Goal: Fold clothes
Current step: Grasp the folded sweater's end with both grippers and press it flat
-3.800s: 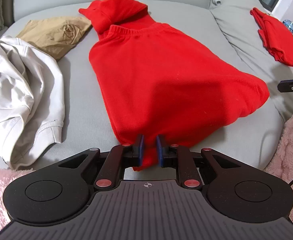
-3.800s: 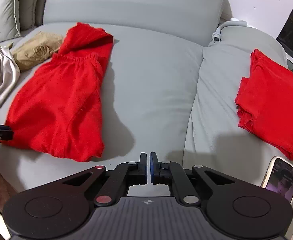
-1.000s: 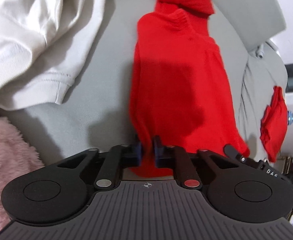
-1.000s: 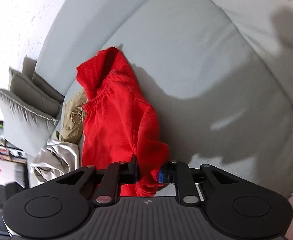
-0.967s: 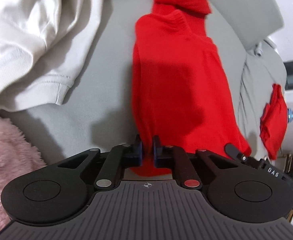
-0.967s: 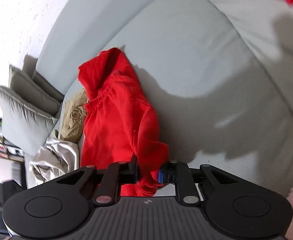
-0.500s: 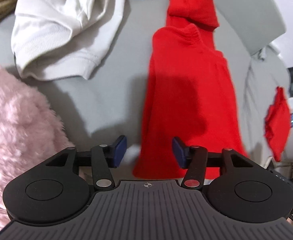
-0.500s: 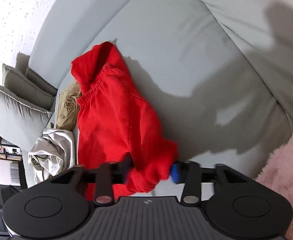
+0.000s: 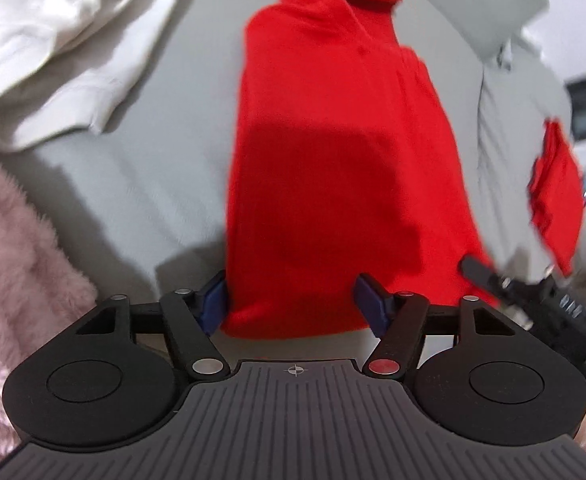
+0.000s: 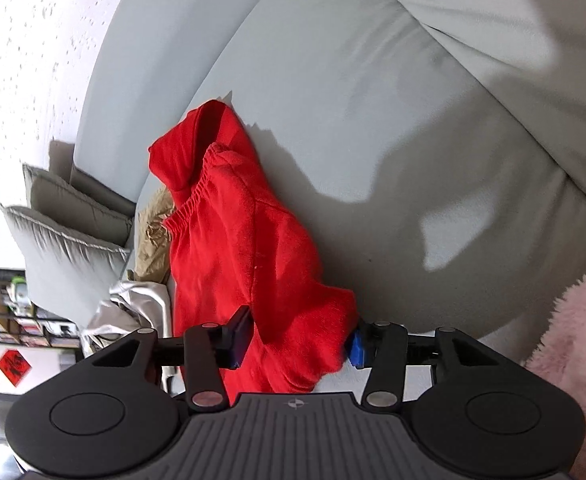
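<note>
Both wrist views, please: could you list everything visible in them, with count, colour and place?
sweater: 1, red, lying lengthwise on the sofa's middle cushion, near end between both grippers' jaws
folded garment: 1, red, on the sofa's right cushion
white garment: 1, off-white, crumpled, left of the sweater
tan garment: 1, tan, crumpled, at the sweater's far end
sofa: 1, grey, under all the clothes
pillows: 2, grey, at the sofa's far end
pink blanket: 1, pink, fluffy, on the sofa's near edge
shelves: cluttered, too small to detail
left gripper: 1, black with blue pads, jaws apart, just closing a little
right gripper: 1, black with blue pads, jaws apart, just closing a little
</note>
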Tool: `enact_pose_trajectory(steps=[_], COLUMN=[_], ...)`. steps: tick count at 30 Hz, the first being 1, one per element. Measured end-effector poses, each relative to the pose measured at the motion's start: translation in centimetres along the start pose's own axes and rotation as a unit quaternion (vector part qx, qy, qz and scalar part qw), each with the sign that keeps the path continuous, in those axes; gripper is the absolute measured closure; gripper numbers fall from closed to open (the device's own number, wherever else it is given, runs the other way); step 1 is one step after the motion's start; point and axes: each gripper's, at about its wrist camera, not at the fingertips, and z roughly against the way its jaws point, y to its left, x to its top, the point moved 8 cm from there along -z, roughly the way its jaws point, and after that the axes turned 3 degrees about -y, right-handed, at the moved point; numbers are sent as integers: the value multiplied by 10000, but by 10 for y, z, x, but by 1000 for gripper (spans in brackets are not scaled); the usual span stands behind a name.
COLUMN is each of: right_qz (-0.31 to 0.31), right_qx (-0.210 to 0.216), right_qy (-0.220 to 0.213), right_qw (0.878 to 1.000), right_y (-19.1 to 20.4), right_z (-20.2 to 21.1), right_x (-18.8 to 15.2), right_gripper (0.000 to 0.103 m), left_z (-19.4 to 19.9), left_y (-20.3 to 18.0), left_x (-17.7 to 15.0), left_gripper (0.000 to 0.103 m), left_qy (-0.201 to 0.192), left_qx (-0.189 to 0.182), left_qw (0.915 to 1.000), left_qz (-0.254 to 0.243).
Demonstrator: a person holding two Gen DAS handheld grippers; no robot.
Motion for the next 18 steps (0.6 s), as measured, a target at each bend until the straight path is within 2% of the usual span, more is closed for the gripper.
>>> enact_pose_trajectory(steps=[1,2,3,4,6,10,15,18], right_qz=[140,272,363,537,827,1108,1027,942], right_qx=[-87,-169,-218,-329,-544,-737,-826,-877], right_qy=[24,49,78,89,78,186,320,393], right_qw=[9999,9995,9991,9980,9951,9909,9908,9909], right_y=[2,5,6,10,20,32,25,13], right_z=[-1,-2,-2,-1,5,24,48,49], right_x=[-1,-1,-2,-4,-6,-14,-36,-47], right_gripper=[75,81,84,85,87,88,88,87], left_z=[1,4,8,12,16,31,48,36], left_y=[-2,-4,-7,-10,-12,-11,-11,-4], left_x=[0,-1,-1,-2,-3,-14,-41,-51], left_gripper=[61,68,83,89,93,93,93,92], left_qy=[38,76,96,116,116,226,367,467], left_qx=[117,154,58,-36,-28,-69,-187,-51], left_qw=[9998,9994,9993,9991,9989,9991,9983,9979], left_qz=[-150,-290,-345,-398,-444,-361,-411,-436])
